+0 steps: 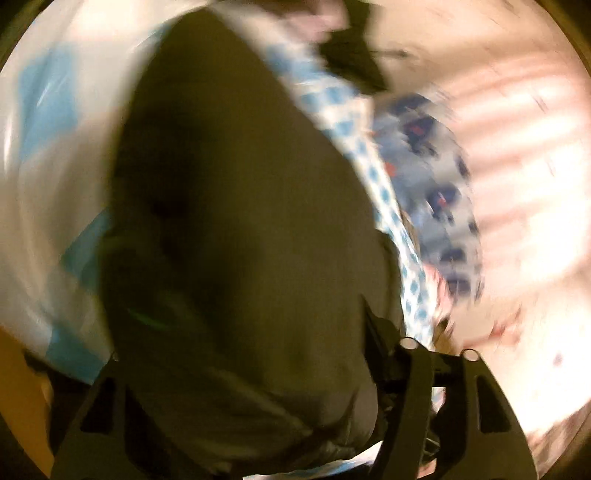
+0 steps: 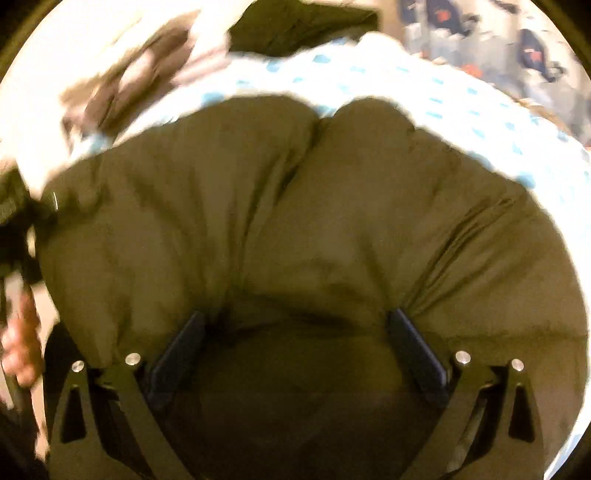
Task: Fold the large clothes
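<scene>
A large olive-green padded garment (image 2: 295, 221) fills most of both views; in the left wrist view (image 1: 229, 229) it hangs close over the camera and is blurred by motion. My right gripper (image 2: 295, 325) has its fingers (image 2: 410, 343) spread wide, pressed into the garment's puffy fabric, which bulges between them. My left gripper (image 1: 258, 369) is mostly covered by the garment; only its right finger (image 1: 380, 343) and frame show, so its jaws cannot be read.
A white sheet with blue dots (image 2: 424, 92) lies under the garment. A grey printed cloth (image 1: 436, 192) lies beyond it, also in the right wrist view (image 2: 517, 48). A dark garment (image 2: 306, 26) lies at the far side. A hand (image 2: 22, 343) shows at left.
</scene>
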Tool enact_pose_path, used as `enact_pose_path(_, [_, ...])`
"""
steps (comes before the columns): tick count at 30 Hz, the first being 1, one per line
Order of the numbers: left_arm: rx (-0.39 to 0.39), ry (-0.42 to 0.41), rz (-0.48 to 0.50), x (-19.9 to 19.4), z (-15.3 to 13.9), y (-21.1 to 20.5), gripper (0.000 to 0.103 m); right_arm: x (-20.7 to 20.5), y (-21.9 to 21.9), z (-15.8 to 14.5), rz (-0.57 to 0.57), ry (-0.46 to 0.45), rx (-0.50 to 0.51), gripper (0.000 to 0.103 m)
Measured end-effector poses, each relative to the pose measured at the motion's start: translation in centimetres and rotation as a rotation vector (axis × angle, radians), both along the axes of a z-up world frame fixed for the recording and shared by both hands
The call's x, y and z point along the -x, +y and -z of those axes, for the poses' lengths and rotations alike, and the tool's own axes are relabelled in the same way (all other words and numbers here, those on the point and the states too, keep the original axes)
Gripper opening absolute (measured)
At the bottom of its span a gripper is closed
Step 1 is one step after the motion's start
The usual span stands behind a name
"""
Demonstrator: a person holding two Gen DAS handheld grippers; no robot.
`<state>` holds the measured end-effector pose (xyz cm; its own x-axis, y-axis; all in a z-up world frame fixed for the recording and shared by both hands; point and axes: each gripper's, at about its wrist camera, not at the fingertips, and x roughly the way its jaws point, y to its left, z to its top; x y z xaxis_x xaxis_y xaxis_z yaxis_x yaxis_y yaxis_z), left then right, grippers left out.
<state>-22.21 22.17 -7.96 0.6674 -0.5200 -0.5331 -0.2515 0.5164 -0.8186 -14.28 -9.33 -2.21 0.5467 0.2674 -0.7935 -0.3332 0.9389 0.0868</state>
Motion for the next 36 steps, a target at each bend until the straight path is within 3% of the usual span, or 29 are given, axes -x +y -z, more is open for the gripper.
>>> enact_pose_path(2, [0.046,0.042,-0.041,-0.2,1.1,0.7,0.071,-1.2,-0.1,-0.8,0.051,-0.042,0.017,0.097])
enact_pose_path(5, [0.048,0.053,-0.067,-0.7,1.1,0.6,0.081,-4.9,0.2,-0.1,0.106,-0.060,0.107,0.097])
enact_pose_path(7, [0.036,0.051,-0.079,-1.1,0.9,0.2,0.084,-7.8,0.2,2.2,0.125,0.007,0.168,0.098])
enact_pose_path(8, [0.031,0.043,-0.084,-1.3,0.8,0.0,0.084,-8.5,0.3,3.3,0.121,0.044,0.180,0.098])
enact_pose_path(11, [-0.006,0.008,-0.081,-1.2,0.3,-0.5,0.084,-8.9,-0.3,2.7,0.117,0.067,0.171,0.097])
enact_pose_path(14, [-0.031,-0.004,-0.082,-0.9,0.0,-0.7,0.084,-8.1,-0.9,0.0,0.135,-0.030,0.109,0.097])
enact_pose_path(18, [-0.099,-0.025,-0.078,-0.5,-0.8,-1.5,0.084,-10.4,-0.8,-1.9,0.175,-0.088,0.115,0.097])
enact_pose_path(21, [-0.143,-0.039,-0.078,-0.1,-1.3,-2.0,0.084,-13.9,-0.1,-0.3,0.189,-0.052,0.175,0.097])
enact_pose_path(25, [-0.209,-0.065,-0.075,0.6,-2.1,-2.9,0.084,-16.5,0.3,4.2,0.193,0.092,0.223,0.097])
enact_pose_path(31, [-0.261,-0.092,-0.069,1.1,-2.6,-2.6,0.084,-17.1,-0.3,0.2,0.238,-0.047,0.120,0.097])
enact_pose_path(36, [-0.273,-0.103,-0.063,0.3,-3.3,-1.6,0.084,-21.4,0.5,3.4,0.255,0.026,0.206,0.097])
